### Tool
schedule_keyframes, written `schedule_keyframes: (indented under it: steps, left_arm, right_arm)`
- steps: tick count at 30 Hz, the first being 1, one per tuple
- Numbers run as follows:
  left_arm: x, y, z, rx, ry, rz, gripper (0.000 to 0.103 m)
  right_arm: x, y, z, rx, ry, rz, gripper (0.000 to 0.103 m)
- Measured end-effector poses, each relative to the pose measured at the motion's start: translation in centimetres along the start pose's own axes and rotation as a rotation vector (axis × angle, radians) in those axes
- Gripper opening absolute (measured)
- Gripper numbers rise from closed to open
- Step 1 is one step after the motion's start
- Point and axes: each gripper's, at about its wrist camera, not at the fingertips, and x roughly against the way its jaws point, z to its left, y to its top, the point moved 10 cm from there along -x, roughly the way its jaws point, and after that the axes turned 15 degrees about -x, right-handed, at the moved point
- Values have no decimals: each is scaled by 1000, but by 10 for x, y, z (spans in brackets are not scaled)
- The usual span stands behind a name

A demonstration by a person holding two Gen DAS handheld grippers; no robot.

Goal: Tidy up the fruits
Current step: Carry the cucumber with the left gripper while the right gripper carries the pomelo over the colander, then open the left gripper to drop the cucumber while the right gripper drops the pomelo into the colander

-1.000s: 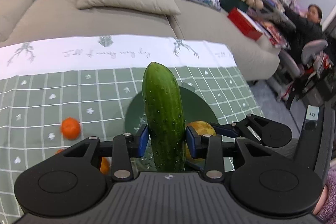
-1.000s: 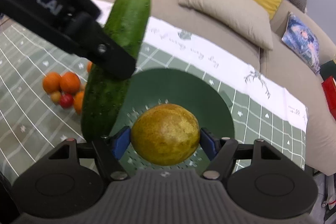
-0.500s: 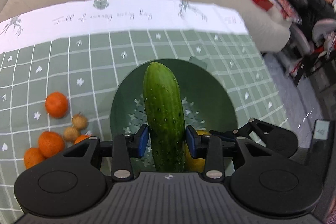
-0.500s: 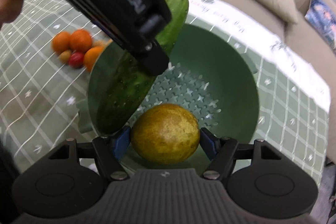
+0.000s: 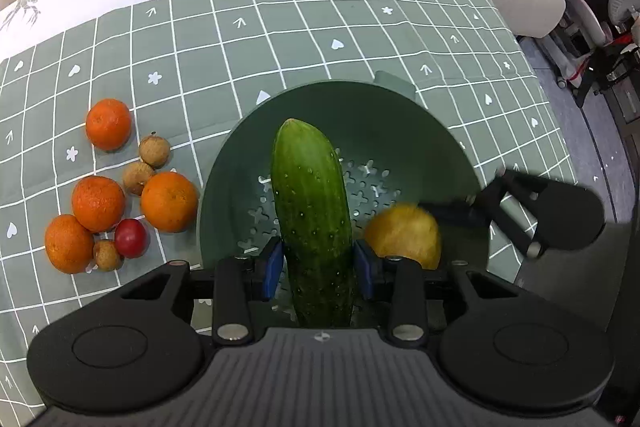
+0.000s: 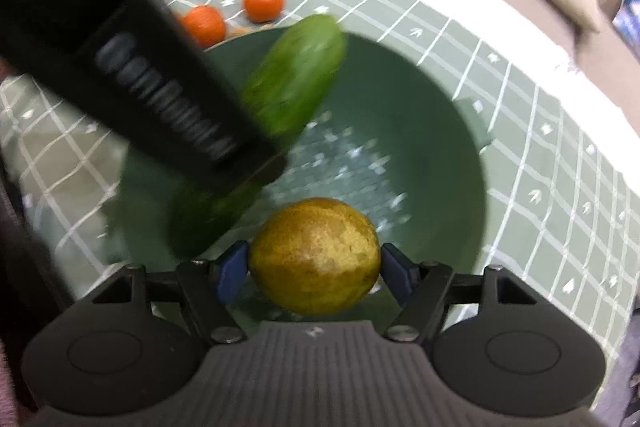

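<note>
Left tool (image 5: pixel 319 263) clamped on the cucumber (image 5: pixel 312 211), blue pads tight on both sides approx. a third up from the near end. Long axis runs straight out along the fingers, blunt tip pointing down into the green colander (image 5: pixel 400 115), over the star-cut holes. From the right wrist cam the cucumber (image 6: pixel 296 79) lies diagonal across the colander (image 6: pixel 420 131), tip toward the far rim, motion-blurred.

Right tool (image 6: pixel 314 269) holding the yellow-brown round fruit (image 6: pixel 315 255), pads on left and right flanks, just above the near side of the colander floor. Same fruit (image 5: pixel 402 235) shows blurred beside the cucumber in the left cam.

Count on the table (image 5: pixel 360 23), left of the colander: 4 oranges (image 5: pixel 170 201), 4 small brown round fruits (image 5: pixel 154 151), 1 red one (image 5: pixel 130 238), all bunched close. Plus 1 cucumber, 1 yellow fruit, 1 colander. Green grid cloth w/ white border under everything.
</note>
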Motion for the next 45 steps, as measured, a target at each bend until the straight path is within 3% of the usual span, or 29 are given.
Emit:
schedule_keyframes:
  steps: [6,23,29,33,38,45]
  left_arm:
    - [-8,1,4,21,-1,9,42]
    - [-29,-2,5,14,13,27,43]
    - [-22,1,1,13,-14,2,43]
    - [-6,1,0,-5,-19,-33,49]
    - [23,-4,1,-28,-15,-94,49]
    - [75,-13,18,-44,71,-238,50]
  right_arm:
    - [-7,6,-7,13,-6,-30,67]
    - [-17,5,1,53,-33,8,68]
    - [-8,12,7,71,-58,-1,76]
    - [0,13,9,84,-95,-2,83]
    - [17,15,13,54,-124,-8,85]
    - [47,23,31,-30,-132,-70,87]
